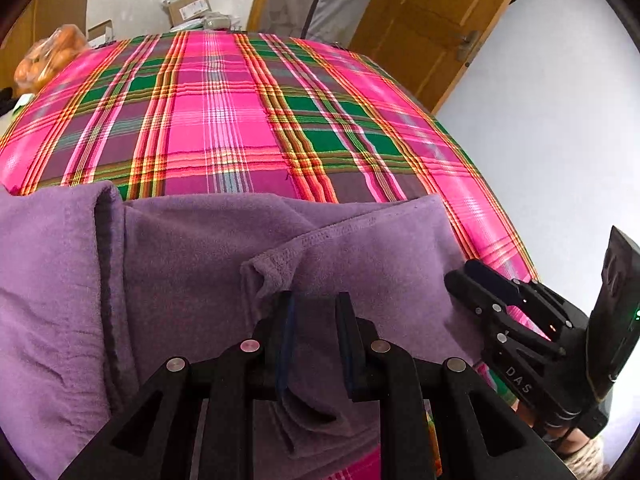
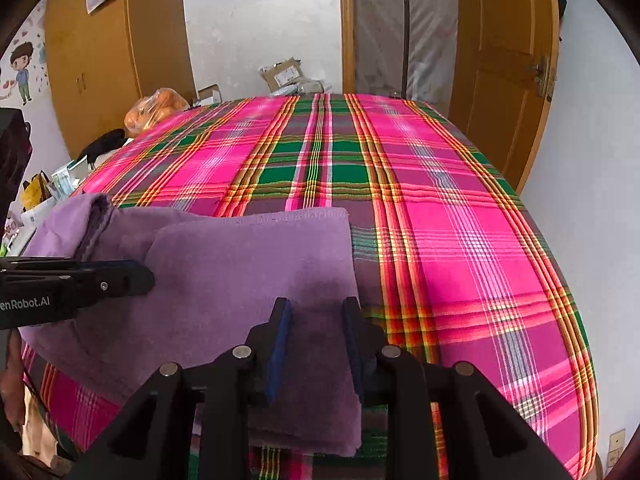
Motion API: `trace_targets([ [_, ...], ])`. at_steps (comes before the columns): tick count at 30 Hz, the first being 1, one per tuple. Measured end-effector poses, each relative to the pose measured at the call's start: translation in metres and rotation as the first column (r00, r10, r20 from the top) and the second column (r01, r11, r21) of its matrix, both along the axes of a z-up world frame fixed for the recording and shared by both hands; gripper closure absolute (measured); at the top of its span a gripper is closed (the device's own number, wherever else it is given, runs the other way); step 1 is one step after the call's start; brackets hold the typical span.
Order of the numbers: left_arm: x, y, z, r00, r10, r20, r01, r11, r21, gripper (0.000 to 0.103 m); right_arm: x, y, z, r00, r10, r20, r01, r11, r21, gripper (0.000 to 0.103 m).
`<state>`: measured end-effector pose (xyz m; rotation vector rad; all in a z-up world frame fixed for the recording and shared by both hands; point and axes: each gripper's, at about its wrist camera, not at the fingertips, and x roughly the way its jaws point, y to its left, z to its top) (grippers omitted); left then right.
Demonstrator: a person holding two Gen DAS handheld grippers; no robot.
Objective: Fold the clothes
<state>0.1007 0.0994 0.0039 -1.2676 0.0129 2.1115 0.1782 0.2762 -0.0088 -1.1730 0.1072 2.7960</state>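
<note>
A purple fleece cloth (image 1: 180,248) lies folded in layers at the near edge of a bed, seen also in the right wrist view as the same purple cloth (image 2: 248,264). My left gripper (image 1: 315,312) is shut on a thick fold of it, and layers hang down between the fingers (image 1: 286,344). My right gripper (image 2: 316,320) is shut on the cloth's near right part, close to its right edge. The left wrist view shows the right gripper (image 1: 460,276) at the cloth's right edge. From the right wrist camera, the left gripper (image 2: 146,276) reaches in over the cloth's left side.
A pink, green and purple plaid bedspread (image 1: 256,120) covers the bed (image 2: 460,240). A bag of oranges (image 2: 156,112) and boxes (image 2: 284,74) sit beyond the far left edge. A wooden door (image 2: 508,80) stands at the right, with a wardrobe (image 2: 92,60) at the left.
</note>
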Motion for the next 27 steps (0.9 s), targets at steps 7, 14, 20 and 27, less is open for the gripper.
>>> trace_targets([
  [7, 0.006, 0.001, 0.001, 1.0, -0.005, -0.023, 0.004, 1.0, -0.017, 0.083, 0.006, -0.005, 0.005, 1.0, -0.013, 0.007, 0.013, 1.0, 0.021, 0.076],
  [14, 0.013, -0.001, 0.003, 0.999, -0.007, -0.041, 0.006, 1.0, -0.03, 0.083, 0.027, -0.026, -0.001, 0.999, 0.044, -0.015, -0.043, 0.996, 0.074, 0.075],
  [20, 0.023, -0.007, 0.005, 0.998, -0.011, -0.059, 0.009, 0.999, -0.04, 0.083, 0.029, -0.032, 0.004, 1.0, 0.028, -0.014, -0.026, 0.995, 0.092, 0.076],
  [27, 0.03, -0.02, 0.006, 0.998, 0.02, -0.063, -0.024, 0.998, -0.053, 0.082, 0.018, -0.062, 0.015, 0.99, 0.126, -0.057, -0.123, 0.991, 0.057, 0.076],
])
